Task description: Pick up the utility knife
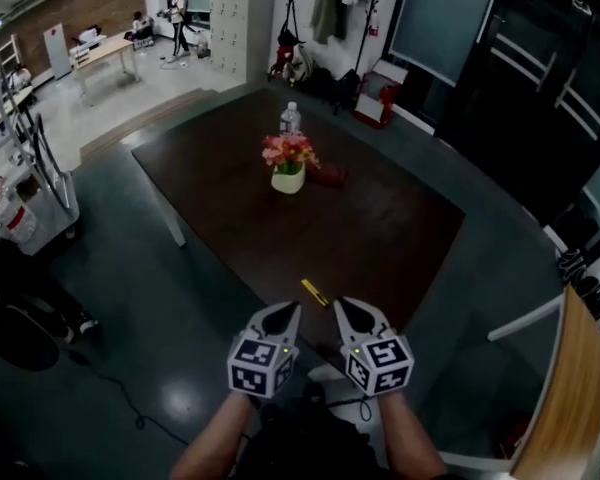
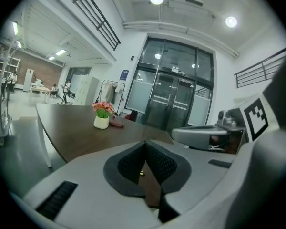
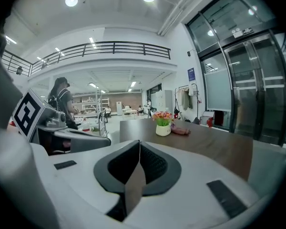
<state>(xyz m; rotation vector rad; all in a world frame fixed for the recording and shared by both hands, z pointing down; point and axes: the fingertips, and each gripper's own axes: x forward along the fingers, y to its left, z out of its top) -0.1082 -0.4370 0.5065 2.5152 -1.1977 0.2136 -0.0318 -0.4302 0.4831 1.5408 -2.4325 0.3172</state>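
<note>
A small yellow utility knife (image 1: 315,293) lies on the dark brown table (image 1: 380,238) near its front corner. My left gripper (image 1: 289,310) hovers just short of it on the left, and my right gripper (image 1: 341,304) sits close on its right. Both have their tips together and hold nothing. In the left gripper view the jaws (image 2: 144,143) meet at the tip, and a yellow speck (image 2: 141,173) shows through the gap below. In the right gripper view the jaws (image 3: 139,142) are shut with only table behind them.
A white pot of pink flowers (image 1: 288,164) stands mid-table, with a water bottle (image 1: 290,118) behind it and a dark red object (image 1: 330,175) to its right. A light wooden surface (image 1: 572,398) lies at the right edge. People stand far back left.
</note>
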